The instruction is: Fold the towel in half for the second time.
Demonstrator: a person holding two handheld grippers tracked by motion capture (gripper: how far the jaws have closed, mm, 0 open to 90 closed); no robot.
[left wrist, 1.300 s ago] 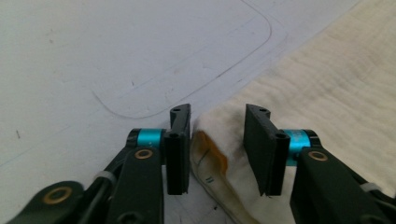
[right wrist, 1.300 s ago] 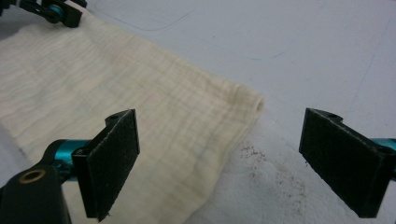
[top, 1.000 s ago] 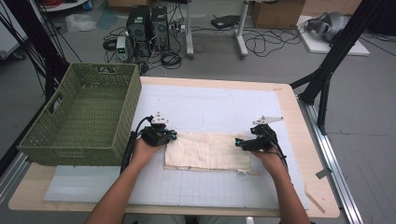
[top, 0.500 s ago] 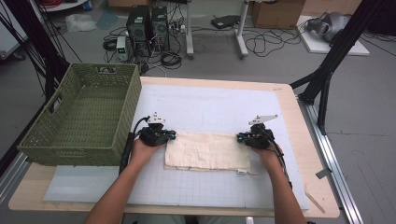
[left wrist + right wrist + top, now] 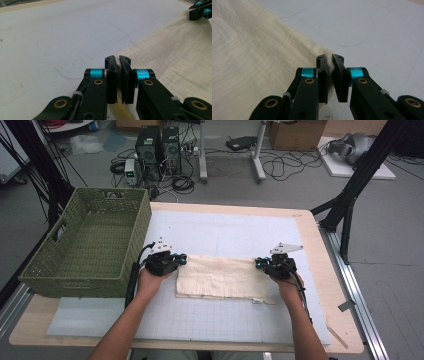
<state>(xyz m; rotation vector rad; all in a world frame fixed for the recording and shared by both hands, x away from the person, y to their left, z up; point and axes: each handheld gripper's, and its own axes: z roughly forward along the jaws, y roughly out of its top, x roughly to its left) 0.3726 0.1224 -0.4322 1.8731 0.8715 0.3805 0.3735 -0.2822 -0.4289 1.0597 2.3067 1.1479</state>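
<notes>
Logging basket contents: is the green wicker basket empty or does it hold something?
Empty, as far as visible: the green wicker basket shows only its bare woven floor; the cream cloth lies outside, on the table mat.

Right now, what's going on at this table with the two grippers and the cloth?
A person stands at the table's near side with a gripper in each hand. The left gripper is shut on the far left corner of the folded cream woven cloth, and the right gripper is shut on its far right corner. The cloth lies flat on the white gridded mat. The green wicker basket sits at the table's left end, apart from the cloth.
</notes>
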